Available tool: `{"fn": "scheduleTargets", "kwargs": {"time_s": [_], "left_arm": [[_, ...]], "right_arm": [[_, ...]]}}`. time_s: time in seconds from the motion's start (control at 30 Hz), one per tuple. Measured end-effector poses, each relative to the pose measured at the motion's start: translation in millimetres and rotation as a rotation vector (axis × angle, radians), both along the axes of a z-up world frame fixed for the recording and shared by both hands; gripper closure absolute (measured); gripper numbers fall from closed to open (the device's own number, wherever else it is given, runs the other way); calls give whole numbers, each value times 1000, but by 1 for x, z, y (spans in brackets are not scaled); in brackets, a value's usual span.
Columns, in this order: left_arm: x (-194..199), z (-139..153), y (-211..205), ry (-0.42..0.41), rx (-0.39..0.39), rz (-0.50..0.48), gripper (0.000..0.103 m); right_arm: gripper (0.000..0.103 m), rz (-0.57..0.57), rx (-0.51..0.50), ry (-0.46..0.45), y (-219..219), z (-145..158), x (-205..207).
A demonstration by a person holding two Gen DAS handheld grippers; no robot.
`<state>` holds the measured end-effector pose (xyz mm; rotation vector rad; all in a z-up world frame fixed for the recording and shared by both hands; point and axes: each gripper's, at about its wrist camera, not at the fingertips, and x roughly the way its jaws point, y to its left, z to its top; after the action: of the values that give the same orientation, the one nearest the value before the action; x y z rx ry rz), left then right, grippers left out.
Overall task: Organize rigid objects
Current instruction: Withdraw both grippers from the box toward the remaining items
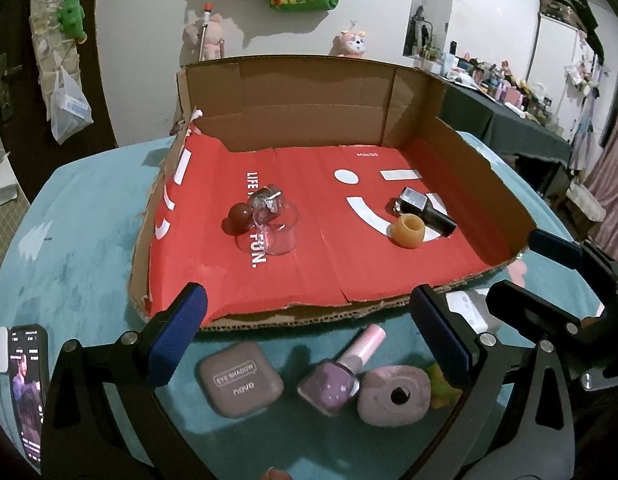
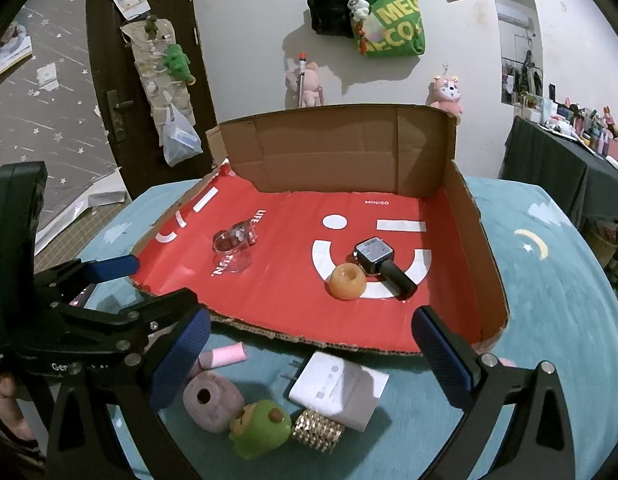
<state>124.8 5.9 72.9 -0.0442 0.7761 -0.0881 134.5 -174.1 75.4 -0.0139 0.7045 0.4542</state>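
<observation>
A red-lined cardboard tray (image 1: 293,276) (image 2: 269,292) lies on the blue table. It holds a clear glass piece with a brown ball (image 1: 265,216) (image 2: 233,246), an orange ring (image 1: 407,231) (image 2: 347,280) and a black tool (image 1: 423,209) (image 2: 383,266). My left gripper (image 1: 309,340) is open and empty above an eye shadow case (image 1: 240,378), a purple nail polish bottle (image 1: 341,372) and a pink sharpener-like piece (image 1: 393,396) (image 2: 211,400). My right gripper (image 2: 309,360) is open and empty above a white charger (image 2: 341,388), a green frog toy (image 2: 261,426) and a gold ring (image 2: 317,430).
A phone (image 1: 27,392) lies at the table's left edge. The tray has tall cardboard walls at the back (image 1: 309,108) and right (image 2: 481,252). A dark cluttered table (image 1: 521,116) stands to the right. Bags and plush toys hang on the wall behind.
</observation>
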Motion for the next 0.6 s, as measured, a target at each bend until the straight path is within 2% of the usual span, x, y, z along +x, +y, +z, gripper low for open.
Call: {"fn": "scheduleTargets", "kwargs": {"time_s": [0.6], "left_arm": [[-34,-8,-8,17,2,-19,0]], "right_arm": [[0,-6,-5,0,-5,-6,-33]]}}
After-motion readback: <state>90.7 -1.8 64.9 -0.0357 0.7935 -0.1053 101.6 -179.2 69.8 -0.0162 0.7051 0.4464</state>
